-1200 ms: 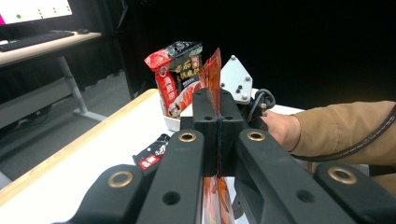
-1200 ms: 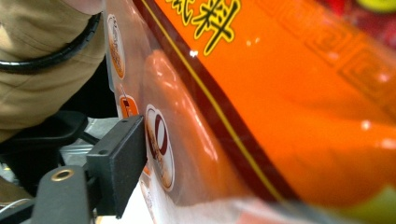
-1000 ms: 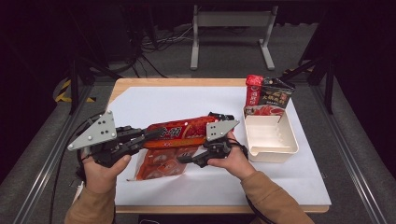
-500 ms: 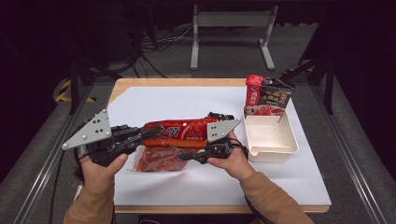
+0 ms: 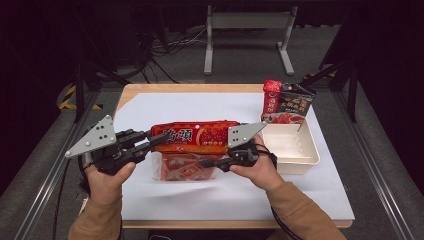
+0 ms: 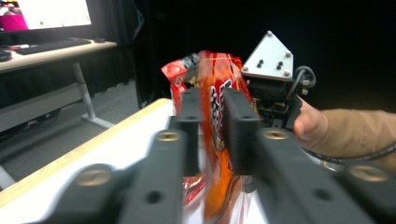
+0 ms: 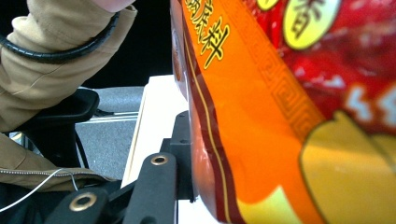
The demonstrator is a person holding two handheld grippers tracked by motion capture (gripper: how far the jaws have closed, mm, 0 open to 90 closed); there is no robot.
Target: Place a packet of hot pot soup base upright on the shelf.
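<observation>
A red and orange snack bag (image 5: 195, 137) stands on edge above the white sheet, stretched between both grippers. My left gripper (image 5: 157, 141) is at its left end. In the left gripper view the bag's edge (image 6: 217, 107) runs between the jaws, which have just been opening, so the left gripper (image 6: 210, 100) is open around it. My right gripper (image 5: 206, 162) has just been closing and is shut on the bag's lower edge. In the right gripper view the film (image 7: 261, 116) lies pressed against one finger (image 7: 182, 140) and hides the other.
A white tray (image 5: 300, 155) sits at the right of the white sheet (image 5: 165, 107). A dark and red packet (image 5: 287, 102) stands behind the tray. Metal rails run along both sides of the table, and a stand is on the floor beyond it.
The right hand has risen and the bag's right end has come up with it. The bag now hangs level and upright instead of sloping down to the table.
</observation>
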